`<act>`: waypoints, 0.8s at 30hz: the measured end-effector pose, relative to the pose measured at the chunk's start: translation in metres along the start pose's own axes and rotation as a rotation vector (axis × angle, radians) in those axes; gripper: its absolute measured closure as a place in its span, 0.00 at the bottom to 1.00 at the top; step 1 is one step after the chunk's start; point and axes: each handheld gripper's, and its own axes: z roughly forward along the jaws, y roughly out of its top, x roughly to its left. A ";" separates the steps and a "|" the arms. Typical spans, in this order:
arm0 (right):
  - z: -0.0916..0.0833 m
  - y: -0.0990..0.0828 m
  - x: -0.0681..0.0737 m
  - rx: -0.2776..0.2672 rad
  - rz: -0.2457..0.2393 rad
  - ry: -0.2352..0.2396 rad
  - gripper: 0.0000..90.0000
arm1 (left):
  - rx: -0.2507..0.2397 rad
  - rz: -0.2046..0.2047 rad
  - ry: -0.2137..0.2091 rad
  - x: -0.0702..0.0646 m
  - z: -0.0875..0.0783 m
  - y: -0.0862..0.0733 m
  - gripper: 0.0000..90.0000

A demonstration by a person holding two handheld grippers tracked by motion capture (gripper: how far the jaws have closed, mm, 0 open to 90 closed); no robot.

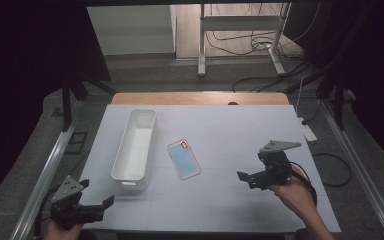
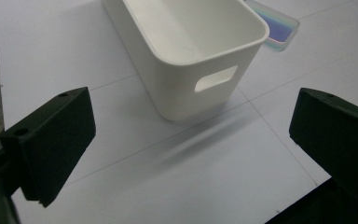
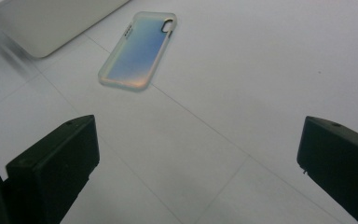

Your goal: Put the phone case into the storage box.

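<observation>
A long white plastic bin (image 1: 135,145) lies empty on the left half of the white table, its handle cutout facing the near side. To its right lies a phone case (image 1: 184,159) with a pink rim and pale blue back, flat on the table. My left gripper (image 1: 105,207) hovers at the near left corner, open and empty, pointing at the bin's near end wall (image 2: 186,79); the case's corner (image 2: 279,25) shows beyond. My right gripper (image 1: 245,179) is open and empty to the right of the case, aimed toward the case (image 3: 140,49) and the bin (image 3: 42,23).
The white table top (image 1: 230,130) has a wooden strip (image 1: 200,97) along its far edge. A white power strip (image 1: 308,132) lies off the right side. Metal rails (image 1: 50,165) flank the table. A metal stand (image 1: 240,22) and cables sit on the floor beyond.
</observation>
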 end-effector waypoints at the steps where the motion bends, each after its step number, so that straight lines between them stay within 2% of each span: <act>1: 0.002 0.002 0.001 0.002 -0.007 -0.001 0.00 | 0.000 0.001 -0.002 0.000 0.000 0.000 0.01; 9: 0.019 0.015 0.007 0.016 -0.067 -0.008 0.00 | -0.001 0.000 -0.015 0.001 0.000 0.000 0.01; 18: 0.037 0.026 0.013 0.058 -0.091 0.012 0.00 | -0.001 -0.002 -0.023 0.002 0.000 0.000 0.01; 24: 0.049 0.032 0.016 0.064 -0.093 0.027 0.00 | 0.001 -0.007 -0.028 0.002 0.000 0.000 0.01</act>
